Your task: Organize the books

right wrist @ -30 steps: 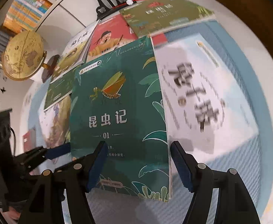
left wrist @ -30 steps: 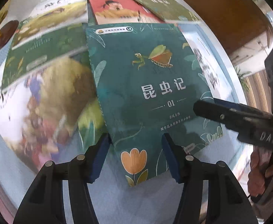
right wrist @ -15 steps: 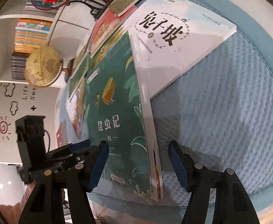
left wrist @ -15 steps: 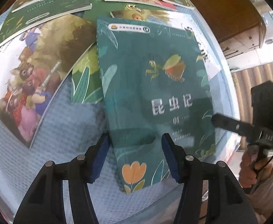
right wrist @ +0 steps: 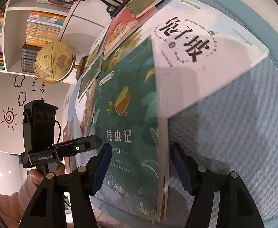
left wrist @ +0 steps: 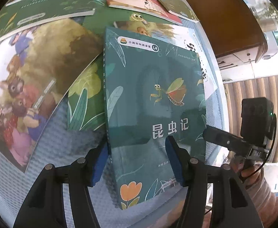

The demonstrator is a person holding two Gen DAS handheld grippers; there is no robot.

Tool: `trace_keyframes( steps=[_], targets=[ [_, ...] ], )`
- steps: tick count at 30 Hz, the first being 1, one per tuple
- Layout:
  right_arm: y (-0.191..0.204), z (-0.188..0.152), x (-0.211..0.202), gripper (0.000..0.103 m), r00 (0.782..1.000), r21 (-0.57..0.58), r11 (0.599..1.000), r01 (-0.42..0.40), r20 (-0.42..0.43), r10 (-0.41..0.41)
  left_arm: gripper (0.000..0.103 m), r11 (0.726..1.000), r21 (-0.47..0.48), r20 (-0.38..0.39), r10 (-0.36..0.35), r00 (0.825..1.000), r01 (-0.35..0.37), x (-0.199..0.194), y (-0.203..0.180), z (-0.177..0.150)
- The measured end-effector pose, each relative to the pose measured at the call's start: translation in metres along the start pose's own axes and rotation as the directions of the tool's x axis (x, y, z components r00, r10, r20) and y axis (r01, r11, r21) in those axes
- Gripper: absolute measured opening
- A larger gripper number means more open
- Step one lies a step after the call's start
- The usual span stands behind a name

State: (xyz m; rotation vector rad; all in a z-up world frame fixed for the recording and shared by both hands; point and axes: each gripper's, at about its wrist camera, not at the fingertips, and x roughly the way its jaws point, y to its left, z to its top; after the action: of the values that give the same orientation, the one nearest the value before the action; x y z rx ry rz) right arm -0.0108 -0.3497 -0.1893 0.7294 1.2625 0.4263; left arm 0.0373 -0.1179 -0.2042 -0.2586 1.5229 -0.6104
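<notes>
Here, the dark green insect book (left wrist: 154, 117) lies on the blue cloth (right wrist: 234, 133), overlapping the white book (right wrist: 196, 43). Left gripper (left wrist: 137, 163), jaws just widened, and right gripper (right wrist: 140, 168) straddle its opposite edges, unclamped.

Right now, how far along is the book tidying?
Barely started. Nothing looks sorted: the picture books lie scattered and overlapping on the blue cloth. In hand: both hand-held grippers flank the teal insect book, the left hand-held gripper just opening, the right hand-held gripper open at its edge. Neither has gripped it. Left: the white book and the rest.
</notes>
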Motion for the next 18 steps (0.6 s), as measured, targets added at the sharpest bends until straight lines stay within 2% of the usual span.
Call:
trace_keyframes(
  steps=[4,9,11,12,15,16,18],
  targets=[
    [0.0,0.006,0.003,0.064,1.0,-0.001,1.0,-0.02,0.007,0.02,0.059,0.996,-0.054,0.015,-0.069,0.998,0.07,-0.004,0.013,0.006],
    [0.002,0.011,0.006,0.063,1.0,-0.015,1.0,-0.028,0.01,0.028,0.059,0.988,-0.091,0.014,-0.121,0.993,0.122,-0.005,0.021,0.01],
    [0.003,0.013,0.007,0.063,0.999,-0.021,0.999,-0.032,0.006,0.032,0.057,0.985,-0.103,0.012,-0.141,0.99,0.141,-0.006,0.024,0.01],
    [0.003,0.013,0.007,0.062,0.999,-0.02,0.999,-0.037,0.006,0.037,0.053,0.979,-0.119,0.017,-0.165,0.986,0.166,-0.007,0.026,0.009],
    [-0.007,0.01,0.003,0.043,0.999,0.009,0.999,-0.035,0.011,0.035,0.036,0.955,-0.144,0.022,-0.26,0.965,0.26,-0.02,0.043,-0.002],
    [-0.013,0.009,0.002,0.035,0.999,0.041,0.999,-0.031,0.009,0.031,0.035,0.953,-0.138,0.014,-0.269,0.963,0.268,-0.02,0.042,-0.004],
    [-0.021,0.008,0.0,0.028,0.999,0.093,0.995,-0.041,0.008,0.041,0.031,0.975,-0.092,-0.01,-0.203,0.979,0.202,-0.017,0.033,-0.008]
  ],
)
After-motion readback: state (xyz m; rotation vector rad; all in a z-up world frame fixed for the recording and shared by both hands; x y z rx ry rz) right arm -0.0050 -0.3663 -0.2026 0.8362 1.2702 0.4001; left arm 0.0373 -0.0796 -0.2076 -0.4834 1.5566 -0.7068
